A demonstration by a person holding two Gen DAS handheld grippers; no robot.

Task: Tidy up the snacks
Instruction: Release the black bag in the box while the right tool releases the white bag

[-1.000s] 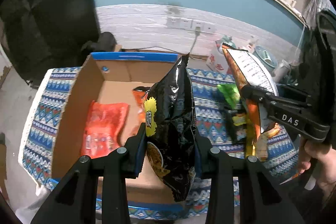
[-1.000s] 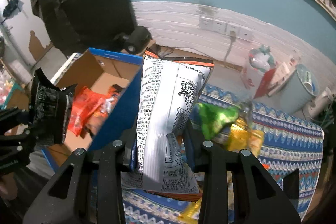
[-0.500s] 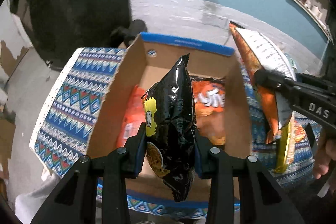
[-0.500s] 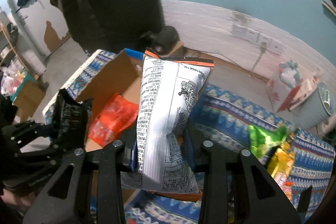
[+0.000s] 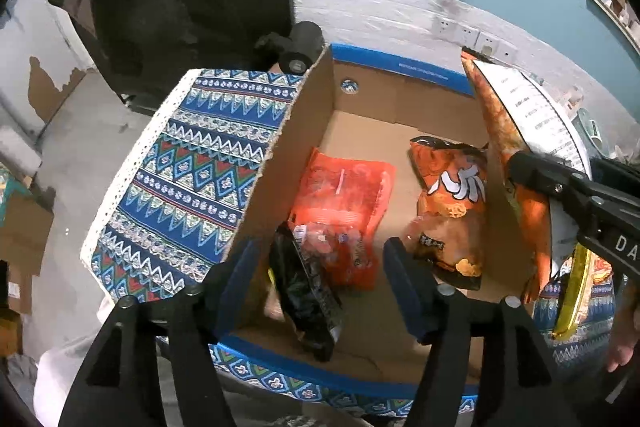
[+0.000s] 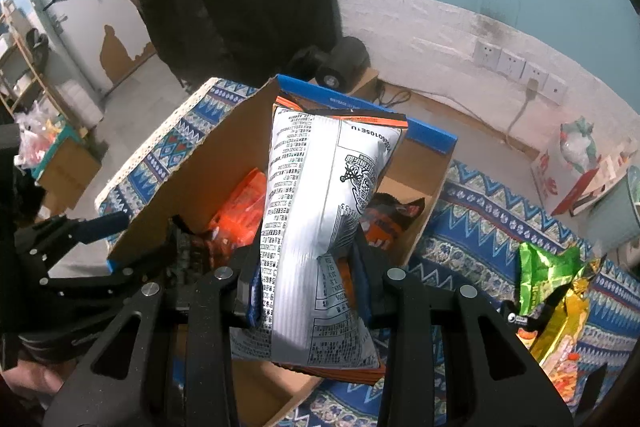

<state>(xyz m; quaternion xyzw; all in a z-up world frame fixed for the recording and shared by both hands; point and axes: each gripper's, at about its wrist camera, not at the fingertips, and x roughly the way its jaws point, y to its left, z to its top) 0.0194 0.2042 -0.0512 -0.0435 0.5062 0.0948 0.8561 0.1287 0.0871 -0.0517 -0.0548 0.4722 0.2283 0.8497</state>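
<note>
Black snack bag [image 5: 308,291] lies in box [image 5: 276,183] between parted left tongs [image 5: 320,281].

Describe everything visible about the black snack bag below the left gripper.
The black snack bag is a glossy, crinkled foil pouch, dark with a little yellow print along its left edge. It lies tilted inside the cardboard box, near the front left corner, its lower end toward the front wall. Its upper end rests against the orange-red packet beside it. The left gripper is open above it, fingers on either side, not touching it.
</note>
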